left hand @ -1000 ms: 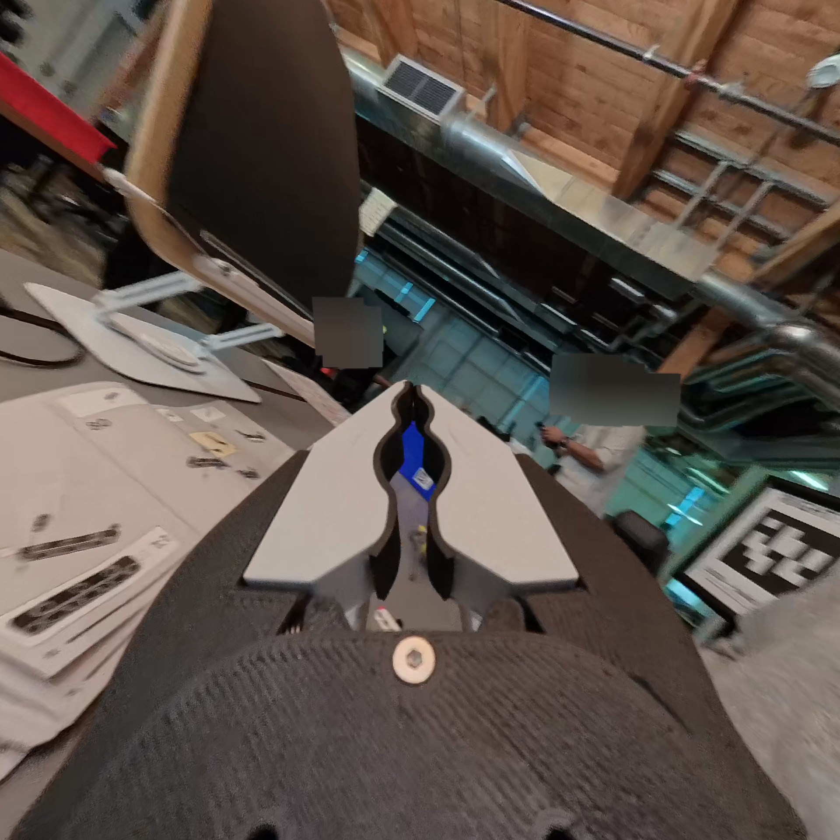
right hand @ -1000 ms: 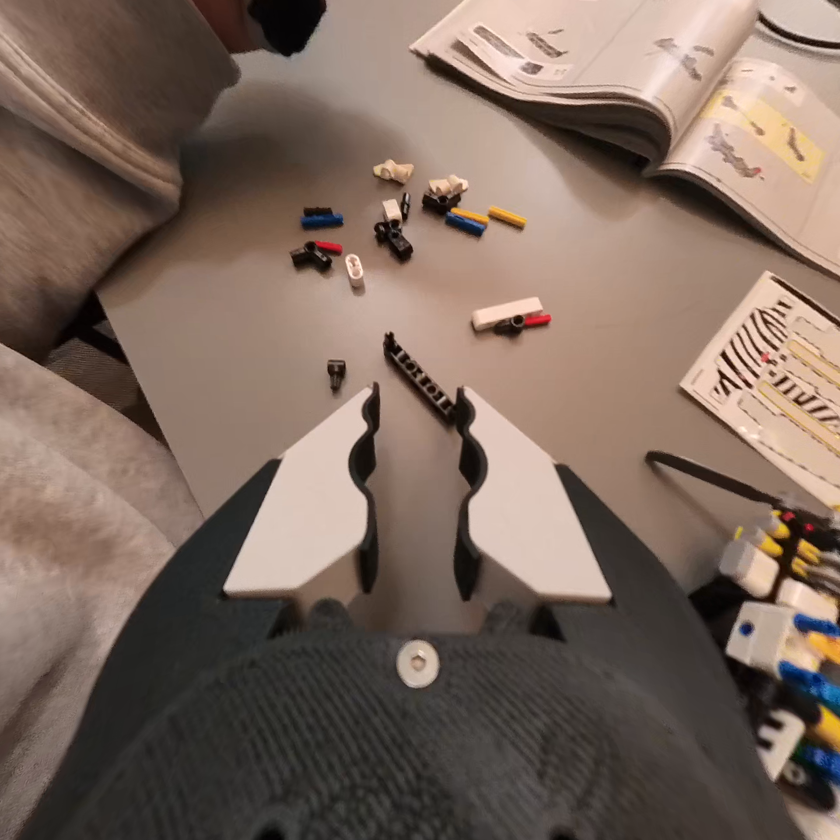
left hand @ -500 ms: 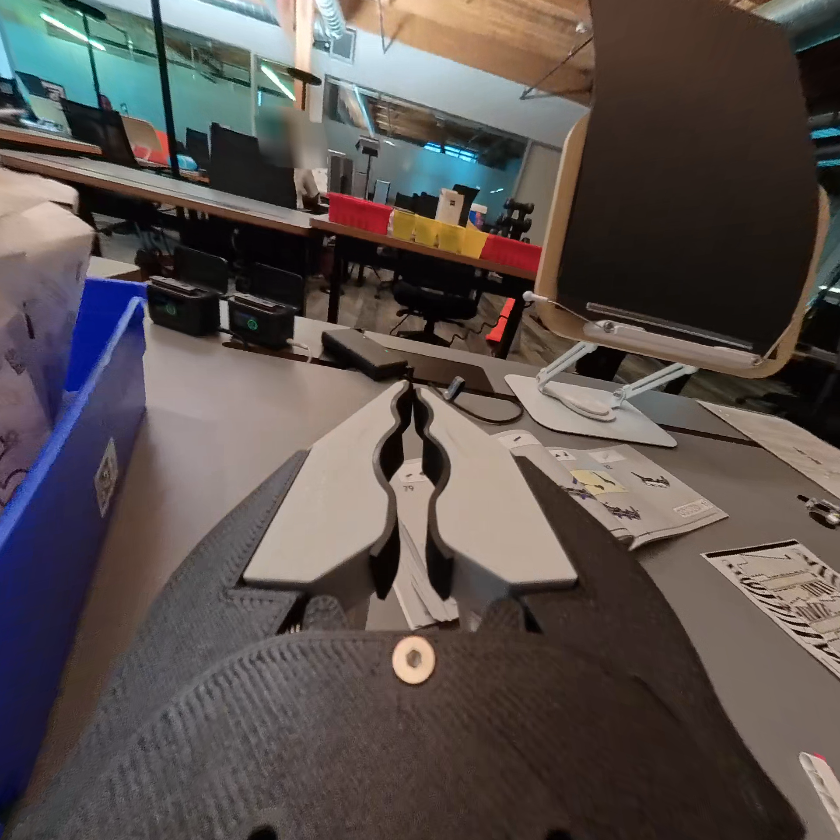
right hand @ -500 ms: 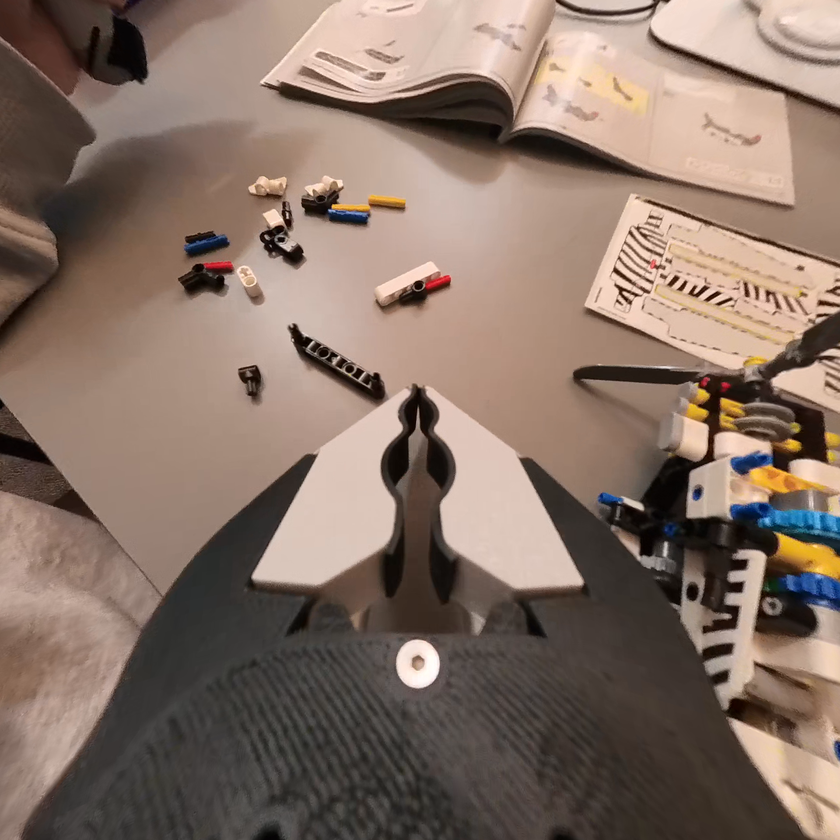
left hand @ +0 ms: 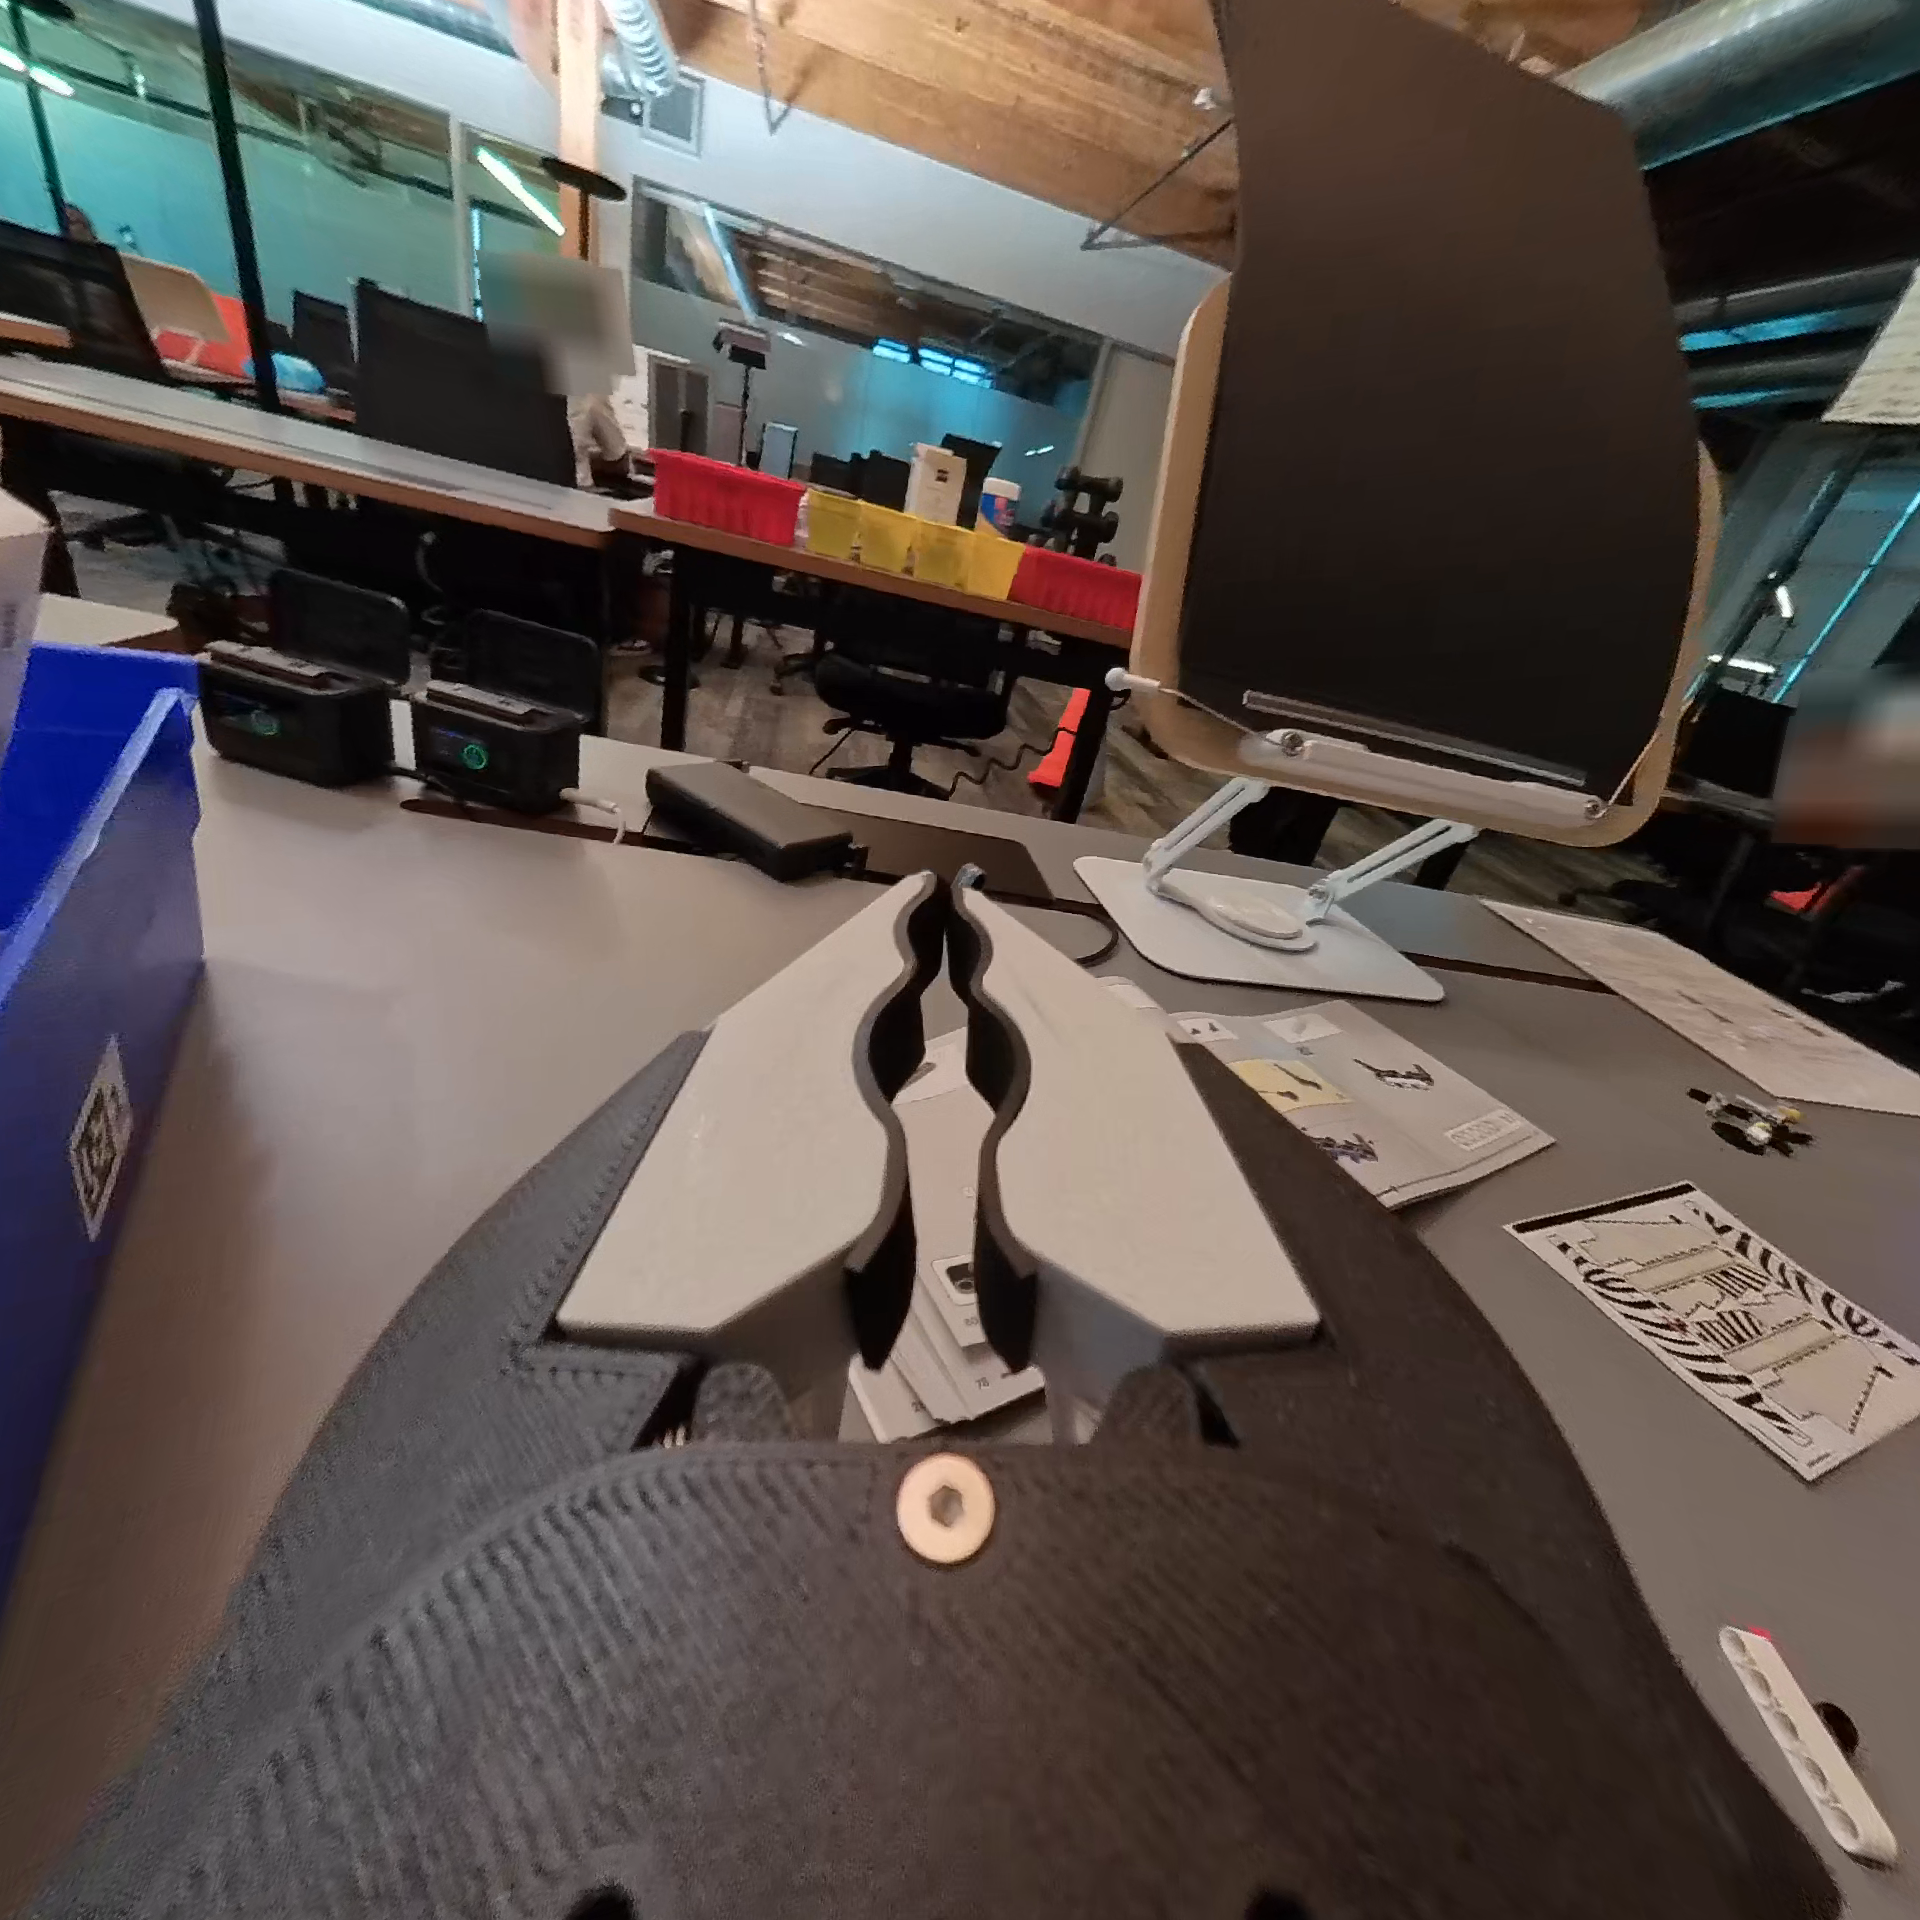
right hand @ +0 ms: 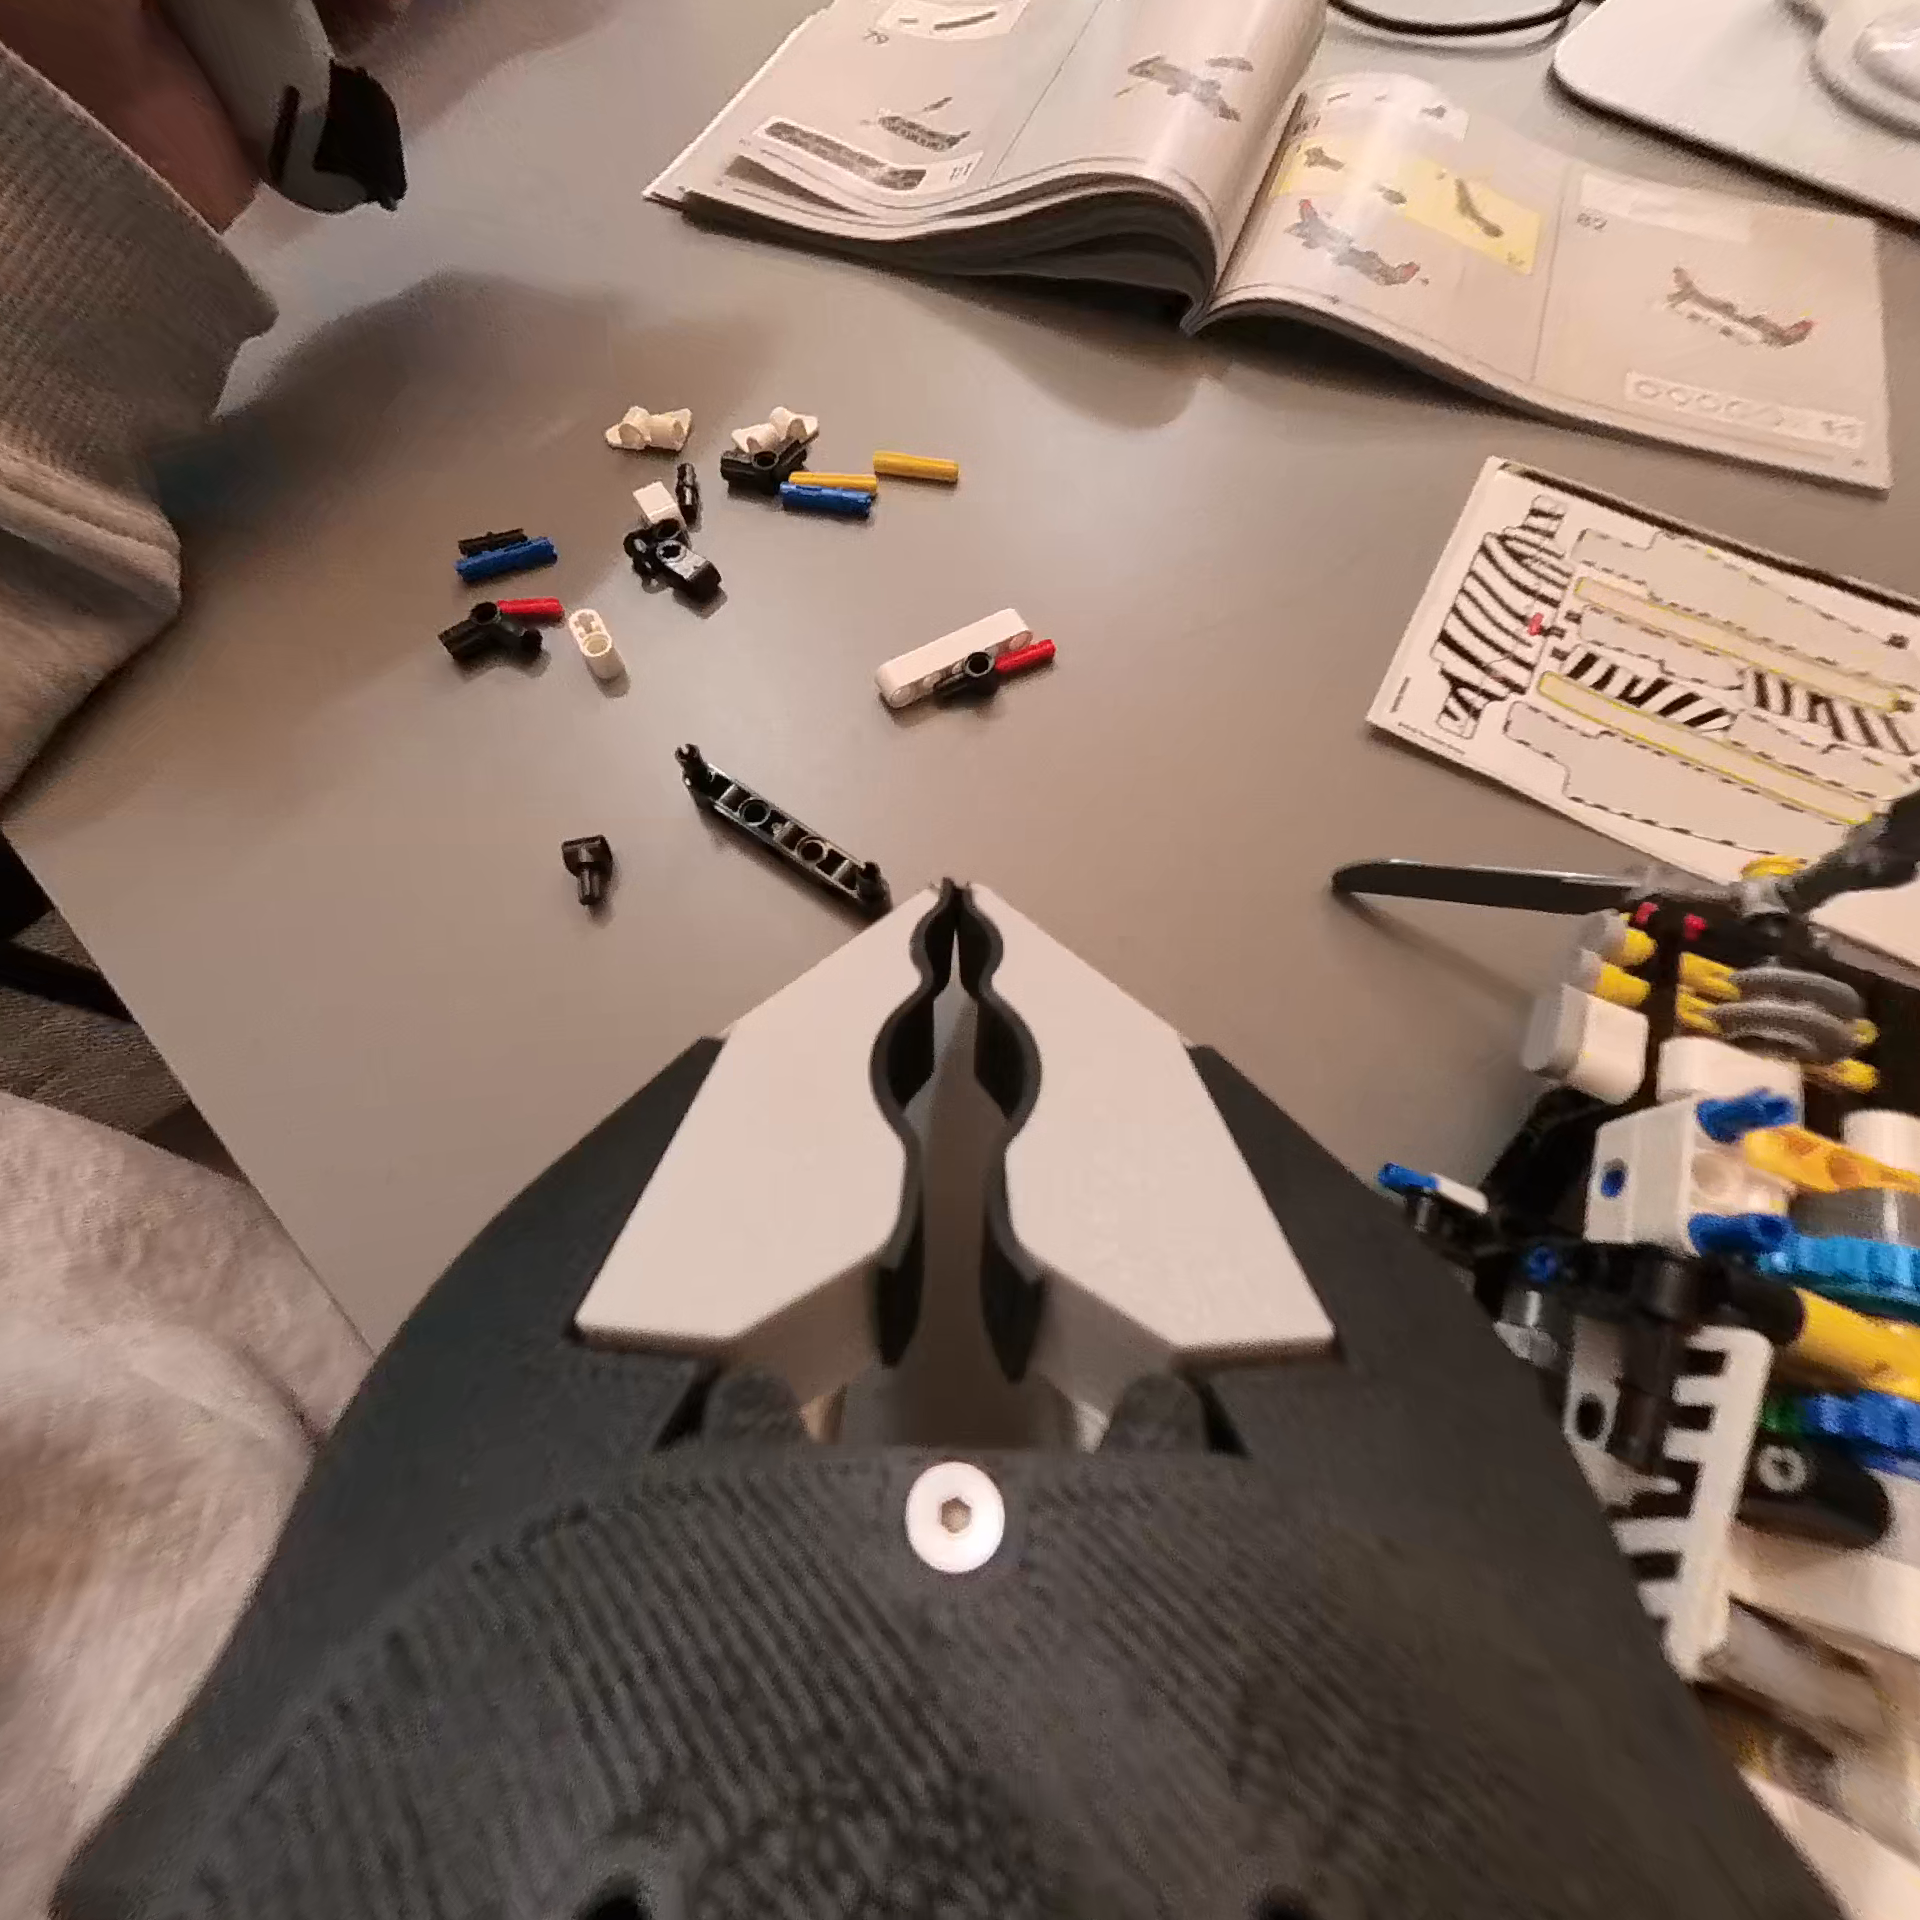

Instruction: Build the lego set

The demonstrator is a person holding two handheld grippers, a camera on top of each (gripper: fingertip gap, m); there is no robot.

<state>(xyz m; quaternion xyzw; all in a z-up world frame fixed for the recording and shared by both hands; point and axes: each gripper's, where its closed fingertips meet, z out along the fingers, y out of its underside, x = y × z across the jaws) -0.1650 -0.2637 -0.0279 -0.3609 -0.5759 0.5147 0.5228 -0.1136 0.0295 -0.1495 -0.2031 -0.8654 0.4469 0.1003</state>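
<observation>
We hold both clenched and empty: the left hand-held gripper (left hand: 948, 902) above the desk (left hand: 416, 997), the right hand-held gripper (right hand: 951, 921) near the black beam (right hand: 784, 828).

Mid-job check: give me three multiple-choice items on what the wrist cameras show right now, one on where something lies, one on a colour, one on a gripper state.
1. Where does the long black beam lie in the right wrist view?
A. On the open instruction booklet
B. On the bare table just ahead of the right gripper's tips
C. On top of the half-built model

2. What colour is the bin at the left edge of the left wrist view?
A. Green
B. White
C. Blue

3. How does the right gripper stand?
A. Shut, nothing between its fingers
B. Wide open
C. Shut on a yellow pin

Answers:
1 B: the beam rests on grey tabletop, close ahead and left of the fingertips, apart from the instruction booklet and the model.
2 C: its wall is plainly blue.
3 A: the tips meet and only the table shows through the gaps behind them.
</observation>
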